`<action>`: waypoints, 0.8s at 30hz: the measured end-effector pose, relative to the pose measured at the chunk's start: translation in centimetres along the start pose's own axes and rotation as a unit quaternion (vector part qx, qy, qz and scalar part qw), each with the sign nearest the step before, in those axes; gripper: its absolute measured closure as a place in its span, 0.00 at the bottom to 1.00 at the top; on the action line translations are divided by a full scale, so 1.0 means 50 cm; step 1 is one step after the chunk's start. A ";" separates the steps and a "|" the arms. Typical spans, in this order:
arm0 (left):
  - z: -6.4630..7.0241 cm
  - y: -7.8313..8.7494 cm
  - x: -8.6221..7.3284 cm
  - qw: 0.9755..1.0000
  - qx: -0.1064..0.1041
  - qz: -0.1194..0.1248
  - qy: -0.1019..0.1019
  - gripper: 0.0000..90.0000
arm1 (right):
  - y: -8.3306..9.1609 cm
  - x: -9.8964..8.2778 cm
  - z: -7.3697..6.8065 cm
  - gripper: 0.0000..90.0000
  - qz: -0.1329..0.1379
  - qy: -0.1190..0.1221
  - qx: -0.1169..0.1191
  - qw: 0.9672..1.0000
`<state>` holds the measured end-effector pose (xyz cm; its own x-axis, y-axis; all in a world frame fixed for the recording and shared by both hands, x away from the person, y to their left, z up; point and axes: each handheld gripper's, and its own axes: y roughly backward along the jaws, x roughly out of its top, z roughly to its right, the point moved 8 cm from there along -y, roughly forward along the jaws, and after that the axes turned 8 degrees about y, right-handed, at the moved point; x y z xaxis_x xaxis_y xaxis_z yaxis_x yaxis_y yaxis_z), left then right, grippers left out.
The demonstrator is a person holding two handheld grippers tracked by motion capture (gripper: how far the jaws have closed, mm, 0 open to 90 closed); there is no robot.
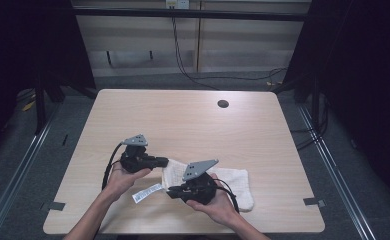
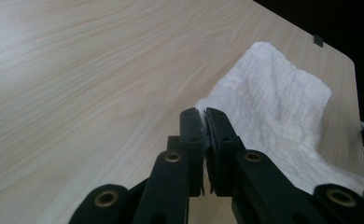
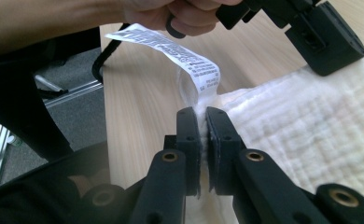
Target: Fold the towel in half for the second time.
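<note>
A white waffle-weave towel (image 1: 233,182) lies folded on the near half of the wooden table (image 1: 183,120). My left gripper (image 1: 165,161) is shut on the towel's far left corner; its jaws pinch the white cloth (image 2: 273,102) between them at the left gripper's tips (image 2: 204,112). My right gripper (image 1: 170,191) is shut on the near left corner, where a printed care label (image 1: 147,193) hangs off. Up close, the label (image 3: 180,51) stands up just beyond the right gripper's tips (image 3: 202,111), and the towel (image 3: 301,121) spreads to the right. The left gripper's body (image 3: 311,32) shows above it.
A round cable hole (image 1: 223,104) sits near the table's far edge. Tape marks (image 1: 314,202) are on the near corners. Bare wood stretches across the far half. Dark floor and metal rails (image 1: 28,155) flank the table.
</note>
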<state>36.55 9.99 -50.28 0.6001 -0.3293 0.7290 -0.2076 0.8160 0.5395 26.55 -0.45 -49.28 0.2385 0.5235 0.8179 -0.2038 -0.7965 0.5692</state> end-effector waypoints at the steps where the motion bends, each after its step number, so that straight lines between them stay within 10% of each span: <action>1: -0.002 0.005 0.002 1.000 0.002 0.005 0.004 0.96 | -0.004 0.005 0.000 0.94 0.003 0.002 0.003 1.000; 24: -0.047 0.092 0.015 0.999 0.030 0.036 0.022 0.96 | -0.046 0.085 0.012 0.94 0.036 0.001 0.018 0.999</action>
<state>37.86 14.59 -48.24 0.6158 -0.2483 0.7477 -0.2959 0.8067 0.5116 28.60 3.41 -47.15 0.2221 0.4649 0.8570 -0.1852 -0.8429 0.5052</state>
